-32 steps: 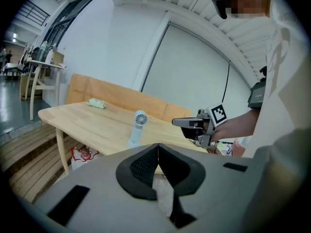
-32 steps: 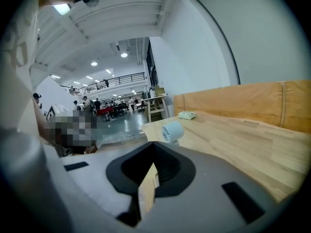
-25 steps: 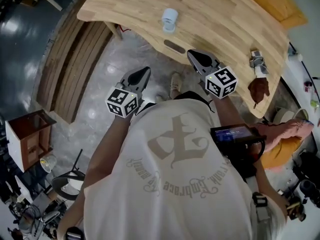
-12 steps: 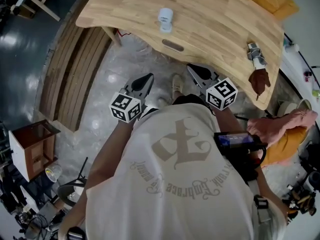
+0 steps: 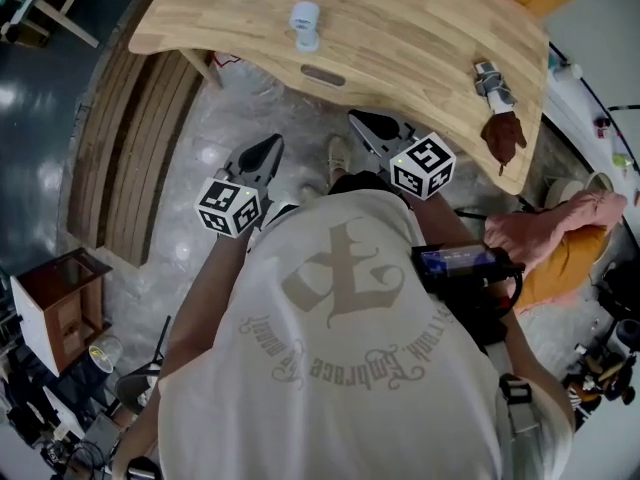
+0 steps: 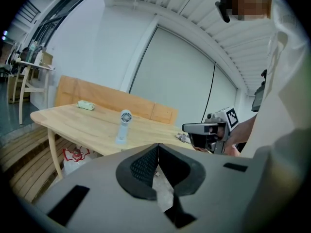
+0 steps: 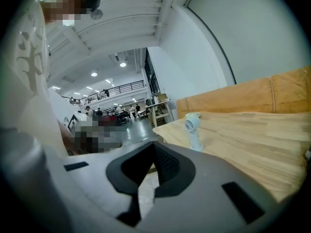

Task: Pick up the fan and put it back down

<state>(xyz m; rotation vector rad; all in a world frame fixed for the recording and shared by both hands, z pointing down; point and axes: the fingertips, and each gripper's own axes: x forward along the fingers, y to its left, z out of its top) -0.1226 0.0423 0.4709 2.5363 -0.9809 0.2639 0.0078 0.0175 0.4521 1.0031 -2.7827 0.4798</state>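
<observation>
Your left hand-held gripper has its jaws pressed together on nothing and hangs off the near edge of the pale, long wooden tabletop, close to your body.

Just right of it and further in, the small white plastic fan with a round grilled head on a slim handle stands upright on the tabletop, well apart from both grippers and behind a narrow slot cut in the wood.

Your right hand-held gripper is likewise closed and empty, pointing at the table edge.

A fan standing free with both grippers shut and clear fits either the moment before it is lifted or the moment after it has been put back; you cannot tell which from here. Either way, the fan looks top-heavy on a small foot, so any grip belongs on the handle, and it should meet the wood level.

At the far right lie a small grey-and-white object and a brown scrap.

No brand shows on the fan. The gothic lettering on your shirt sits upside down and blurred, so it can't be read surely.
</observation>
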